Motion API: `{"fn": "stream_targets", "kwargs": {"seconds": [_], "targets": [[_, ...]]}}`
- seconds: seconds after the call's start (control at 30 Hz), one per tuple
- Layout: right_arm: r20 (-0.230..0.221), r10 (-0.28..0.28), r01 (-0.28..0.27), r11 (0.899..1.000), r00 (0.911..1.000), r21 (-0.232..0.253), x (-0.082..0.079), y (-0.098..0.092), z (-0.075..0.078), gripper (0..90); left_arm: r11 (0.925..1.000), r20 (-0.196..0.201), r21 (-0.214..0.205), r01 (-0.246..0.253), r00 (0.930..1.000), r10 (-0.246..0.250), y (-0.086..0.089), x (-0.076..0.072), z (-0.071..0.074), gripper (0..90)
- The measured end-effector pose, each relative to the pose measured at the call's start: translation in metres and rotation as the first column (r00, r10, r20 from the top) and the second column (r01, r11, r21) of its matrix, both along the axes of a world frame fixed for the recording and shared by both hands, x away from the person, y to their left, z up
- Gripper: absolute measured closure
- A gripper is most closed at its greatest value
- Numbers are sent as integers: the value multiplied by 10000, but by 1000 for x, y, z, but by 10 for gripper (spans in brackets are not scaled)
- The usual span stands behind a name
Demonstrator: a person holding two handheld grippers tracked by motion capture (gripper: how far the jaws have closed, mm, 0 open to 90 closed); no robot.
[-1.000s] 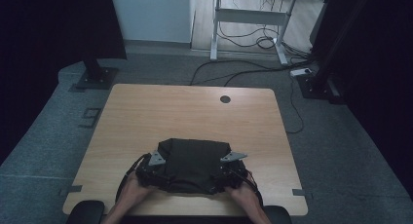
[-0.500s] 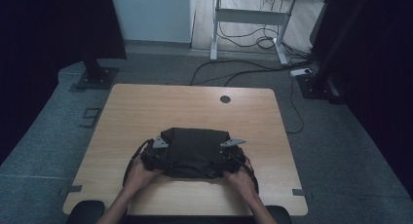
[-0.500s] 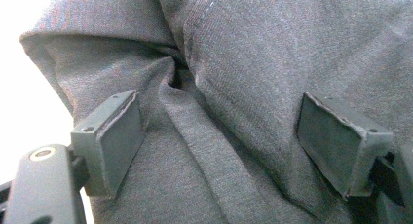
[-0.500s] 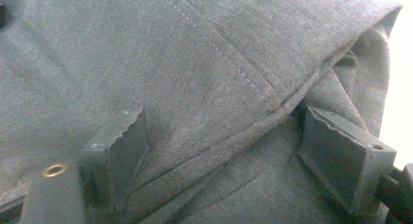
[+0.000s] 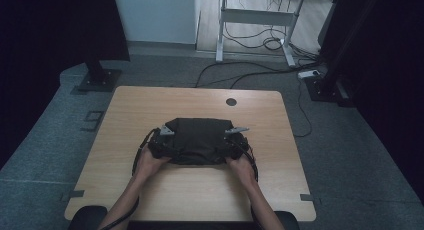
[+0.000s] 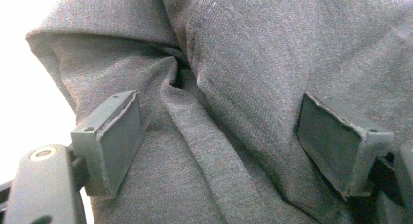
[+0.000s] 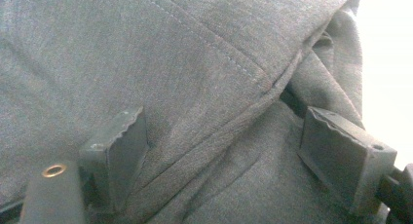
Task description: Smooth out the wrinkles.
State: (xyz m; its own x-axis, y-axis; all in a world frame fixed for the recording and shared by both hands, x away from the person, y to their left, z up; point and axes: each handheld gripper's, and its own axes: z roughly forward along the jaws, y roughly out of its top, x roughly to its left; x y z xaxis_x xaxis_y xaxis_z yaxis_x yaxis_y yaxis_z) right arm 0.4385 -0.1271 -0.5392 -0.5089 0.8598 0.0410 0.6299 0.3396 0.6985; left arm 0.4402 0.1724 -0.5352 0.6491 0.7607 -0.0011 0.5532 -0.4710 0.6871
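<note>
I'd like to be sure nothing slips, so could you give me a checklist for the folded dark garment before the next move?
1. Left gripper jaws wide apart, cloth bunched between them, pads not pinching: ok.
2. Right gripper the same: ok.
3. Folded garment lies wholly on the table: ok.
4. Grippers at its opposite sides: ok.
5. Table beyond the garment bare up to the cable hole: ok.
6. Underside layers flat: cannot tell.

Matt woven grey cloth [image 6: 234, 87], wood-grain table [image 5: 150, 105]
</note>
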Motion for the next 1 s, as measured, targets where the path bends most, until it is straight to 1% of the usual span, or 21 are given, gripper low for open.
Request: {"fn": "stream_targets", "kwargs": {"seconds": [0.03, 0.07, 0.1, 0.23, 0.43, 0.5, 0.57, 0.67, 0.77, 0.87, 0.93, 1.0], "targets": [[15, -47, 47, 10000, 10000, -19, 4, 1, 0, 179, 10000, 0, 0, 0, 10000, 0, 0, 0, 0, 171], [6, -92, 92, 10000, 10000, -18, 8, 1, 0, 178, 9999, 8, -32, -95, 10000, 95, 0, 7, 0, 171], [6, -156, 157, 9999, 9999, -21, 11, 2, 0, 178, 9999, 9, -41, -145, 9999, 145, 0, 10, 0, 171], [19, -269, 269, 9996, 9996, 38, 21, 2, 0, 178, 9995, 37, -118, -287, 9996, 287, -1, 14, -1, 170], [65, -261, 259, 9994, 9996, 230, 21, 0, -2, 178, 9995, 79, -206, -229, 9997, 231, 1, 14, -2, 167], [64, -299, 297, 9991, 9995, 288, 21, -1, -2, 178, 9994, 44, -311, -161, 9999, 162, 2, 14, -2, 165], [79, -283, 281, 9991, 9996, 317, 21, -1, -2, 178, 9994, 40, -329, -119, 9999, 120, 3, 15, -2, 163], [-2, -265, 265, 9988, 9996, 413, 21, -2, -1, 178, 9992, -59, -409, 3, 10000, -6, 4, 16, -1, 147], [-49, -86, 87, 9991, 10000, 419, 20, -1, 3, 180, 9993, -95, -379, -39, 9999, 35, 4, 16, 4, 133], [-72, 187, -184, 9986, 9998, 498, 18, 0, 9, 176, 9992, -60, -390, -33, 10000, 31, 4, 13, 8, 141], [-41, 385, -382, 9976, 9993, 583, 17, 1, 12, 168, 9996, 27, -284, 66, 10000, -65, 4, 9, 14, 141], [-9, 688, -686, 9961, 9976, 557, 13, 1, 16, 161, 9995, 109, -252, 207, 9997, -205, 5, 4, 19, 142]]}}
